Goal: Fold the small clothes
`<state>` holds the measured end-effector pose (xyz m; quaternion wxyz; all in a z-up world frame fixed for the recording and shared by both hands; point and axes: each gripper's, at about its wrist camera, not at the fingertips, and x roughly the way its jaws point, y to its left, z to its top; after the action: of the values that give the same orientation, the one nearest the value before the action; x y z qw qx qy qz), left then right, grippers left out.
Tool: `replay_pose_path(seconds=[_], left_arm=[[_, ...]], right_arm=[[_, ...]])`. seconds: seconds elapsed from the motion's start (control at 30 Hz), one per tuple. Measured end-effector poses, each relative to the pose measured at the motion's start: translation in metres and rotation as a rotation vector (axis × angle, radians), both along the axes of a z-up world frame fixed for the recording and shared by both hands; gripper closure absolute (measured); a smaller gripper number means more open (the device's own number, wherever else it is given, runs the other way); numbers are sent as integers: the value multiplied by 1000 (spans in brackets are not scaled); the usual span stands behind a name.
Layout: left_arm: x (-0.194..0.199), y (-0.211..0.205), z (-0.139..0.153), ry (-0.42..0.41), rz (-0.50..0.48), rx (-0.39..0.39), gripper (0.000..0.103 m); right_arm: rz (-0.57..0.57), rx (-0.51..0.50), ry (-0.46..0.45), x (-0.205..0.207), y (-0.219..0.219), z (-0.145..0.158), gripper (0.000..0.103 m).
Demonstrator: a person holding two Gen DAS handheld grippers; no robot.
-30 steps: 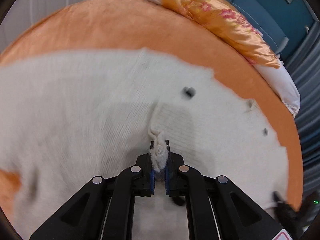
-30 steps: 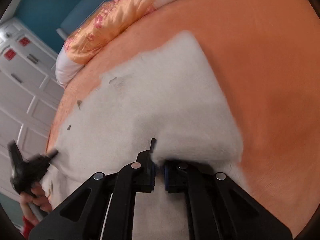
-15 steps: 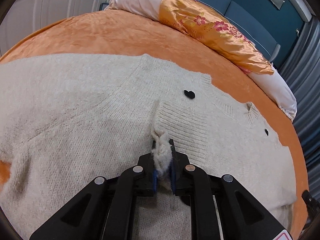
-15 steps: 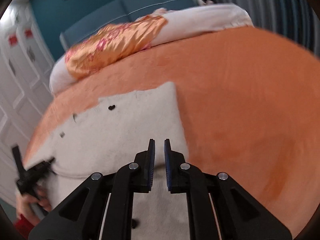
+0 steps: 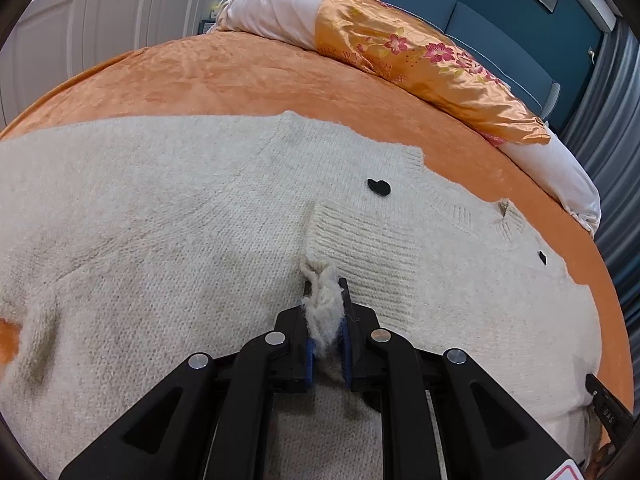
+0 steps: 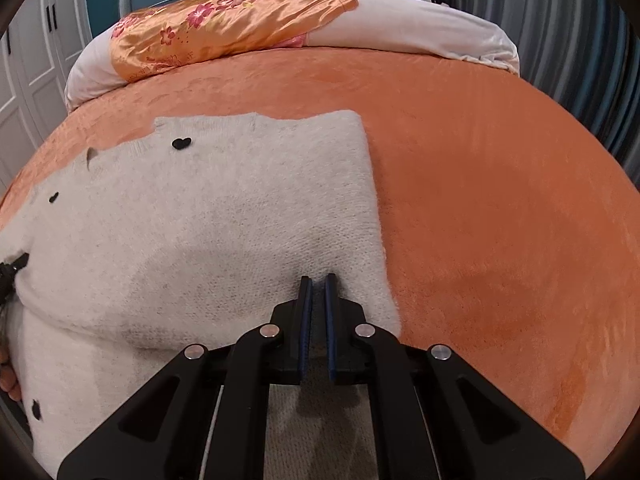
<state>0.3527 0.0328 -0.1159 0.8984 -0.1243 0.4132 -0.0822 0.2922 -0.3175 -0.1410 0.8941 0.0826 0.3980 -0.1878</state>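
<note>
While flat, cardigan [image 5: 168, 216] neckline bolsterward [image 5: 420, 60].

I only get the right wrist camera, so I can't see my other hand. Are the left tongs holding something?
Observer: Yes, the left tongs are shut on the fuzzy end of the sleeve cuff.
Operator: Where is that cuff lying?
Observer: Folded in over the sweater, just below a black button.
Operator: Is the sweater covering everything on that side?
Observer: Not quite. A bit of orange bedcover shows in a small gap at the far left.
</note>
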Motion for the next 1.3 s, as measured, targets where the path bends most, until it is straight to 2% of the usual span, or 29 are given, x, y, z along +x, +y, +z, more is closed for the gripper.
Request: replay_pose_path(seconds=[0.43, 0.6, 0.63, 0.67, 0.73, 0.8, 0.87, 0.93, 0.97, 1.1, 1.2, 1.23, 1.27, 1.3], left_arm=[[0, 4, -2, -2, 2, -51, 89], [0, 10, 8, 36, 11, -66, 88], [-3, 18, 15, 61, 25, -92, 83], [-11, 31, 24, 71, 63, -118, 77], [-31, 65, 42, 43, 155, -164, 41], [-56, 125, 60, -12, 289, -206, 28], [-69, 183, 66, -11, 399, -208, 27], [-78, 253, 63, 33, 543, -202, 27], [-82, 295, 58, 61, 631, -219, 27], [-96, 389, 42, 102, 859, -301, 27], [-91, 423, 31, 112, 902, -391, 28], [-87, 425, 32, 103, 906, -390, 29], [-81, 426, 34, 96, 893, -382, 32], [-71, 426, 37, 100, 855, -368, 59]], right_arm=[[1, -28, -21, -2, 3, -5, 99], [8, 41, -59, -8, -7, -6, 99], [9, 54, -64, -9, -9, -5, 99], [11, 70, -74, -10, -11, -5, 99], [11, 74, -78, -11, -11, -5, 99], [10, 67, -79, -12, -10, -4, 99], [10, 72, -82, -12, -10, -5, 99], [11, 79, -85, -12, -11, -5, 99], [11, 81, -86, -12, -11, -5, 99], [9, 74, -80, -11, -11, -5, 99], [7, 39, -56, -8, -6, -3, 99], [5, 16, -40, -7, -3, 0, 98], [3, 0, -30, -6, -1, 2, 98], [-1, -25, -12, -7, 3, 6, 98]])
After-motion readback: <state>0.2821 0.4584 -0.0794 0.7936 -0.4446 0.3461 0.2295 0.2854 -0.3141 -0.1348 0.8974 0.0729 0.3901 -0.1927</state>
